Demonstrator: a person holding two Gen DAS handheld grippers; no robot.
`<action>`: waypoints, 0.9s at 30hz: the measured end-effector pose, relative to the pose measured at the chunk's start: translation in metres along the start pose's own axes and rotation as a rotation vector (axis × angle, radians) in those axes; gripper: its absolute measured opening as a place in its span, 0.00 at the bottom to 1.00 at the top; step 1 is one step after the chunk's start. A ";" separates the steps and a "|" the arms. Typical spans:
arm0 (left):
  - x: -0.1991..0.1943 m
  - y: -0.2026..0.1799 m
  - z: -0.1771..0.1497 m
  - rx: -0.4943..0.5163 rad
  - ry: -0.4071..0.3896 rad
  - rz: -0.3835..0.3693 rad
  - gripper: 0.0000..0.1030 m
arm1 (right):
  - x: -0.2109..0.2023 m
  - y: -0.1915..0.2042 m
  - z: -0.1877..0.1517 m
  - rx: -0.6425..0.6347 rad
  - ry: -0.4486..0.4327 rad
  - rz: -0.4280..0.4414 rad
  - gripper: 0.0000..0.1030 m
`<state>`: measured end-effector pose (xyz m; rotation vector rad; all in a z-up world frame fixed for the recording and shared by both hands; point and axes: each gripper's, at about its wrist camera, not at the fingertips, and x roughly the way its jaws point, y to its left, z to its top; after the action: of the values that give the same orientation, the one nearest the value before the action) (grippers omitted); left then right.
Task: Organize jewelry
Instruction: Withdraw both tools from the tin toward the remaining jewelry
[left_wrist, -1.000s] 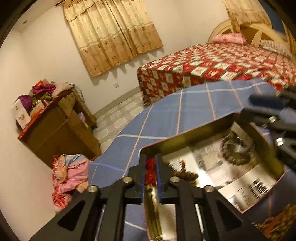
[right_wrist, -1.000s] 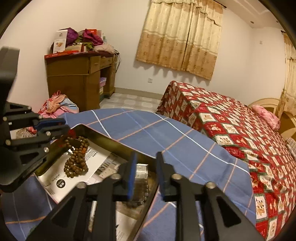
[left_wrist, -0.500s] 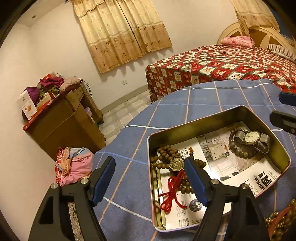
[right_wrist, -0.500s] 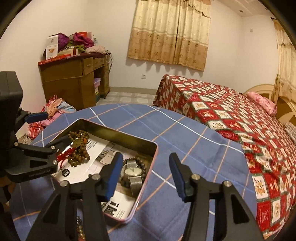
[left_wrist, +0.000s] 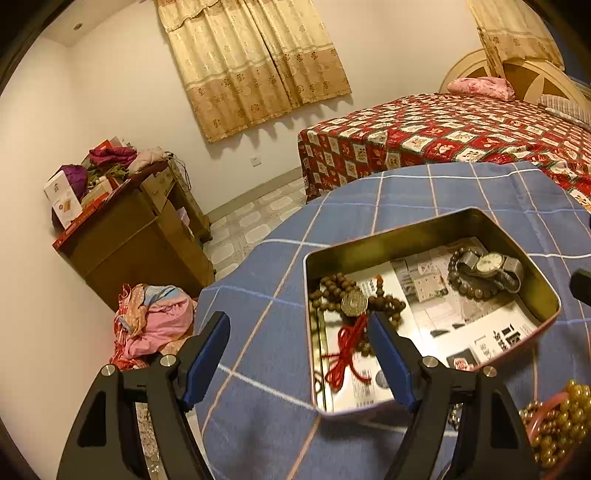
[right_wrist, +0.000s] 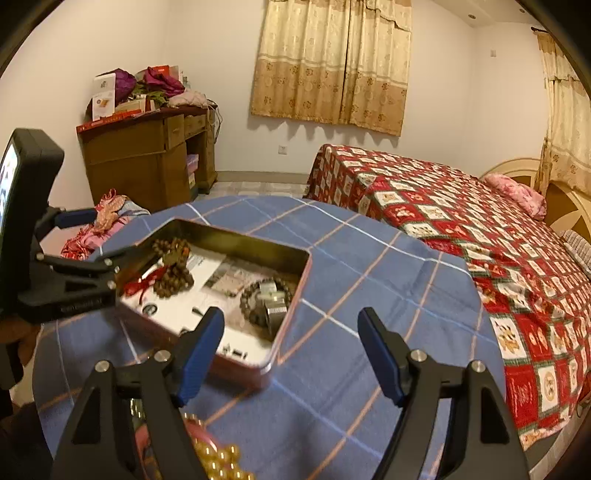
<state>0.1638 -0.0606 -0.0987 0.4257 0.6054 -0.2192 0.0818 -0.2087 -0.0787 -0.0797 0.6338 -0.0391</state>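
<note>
A metal tin (left_wrist: 413, 232) lined with newspaper sits on the blue checked tablecloth (left_wrist: 266, 280). Inside lie a brown bead necklace with a brass pendant and red tassel (left_wrist: 354, 306), and a wristwatch on a dark bead bracelet (left_wrist: 487, 269). My left gripper (left_wrist: 297, 354) is open and empty, above the tin's near left corner. My right gripper (right_wrist: 290, 350) is open and empty, above the tin (right_wrist: 291, 310) at its near right edge. The necklace (right_wrist: 173, 269) and watch (right_wrist: 269, 302) show there too. Gold beads (left_wrist: 557, 421) lie near the table edge.
A bed with a red patterned cover (right_wrist: 461, 229) stands behind the table. A wooden desk piled with clutter (left_wrist: 129, 225) stands by the wall, with a heap of pink clothes (left_wrist: 155, 321) on the floor. Gold beads (right_wrist: 218, 461) lie under my right gripper.
Both grippers opened and pulled back up from the tin. The necklace left my left gripper and the watch left my right gripper; both now lie in the tin.
</note>
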 end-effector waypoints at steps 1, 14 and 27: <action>-0.001 0.001 -0.003 -0.003 0.004 0.000 0.75 | -0.001 -0.001 -0.003 0.004 0.007 -0.001 0.75; -0.039 -0.006 -0.057 -0.036 0.057 -0.033 0.77 | -0.029 -0.011 -0.056 0.069 0.060 -0.022 0.81; -0.063 -0.043 -0.079 0.009 0.091 -0.119 0.77 | -0.033 -0.004 -0.073 0.066 0.055 -0.032 0.85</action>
<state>0.0593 -0.0583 -0.1334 0.4108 0.7204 -0.3172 0.0120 -0.2152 -0.1180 -0.0248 0.6858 -0.0939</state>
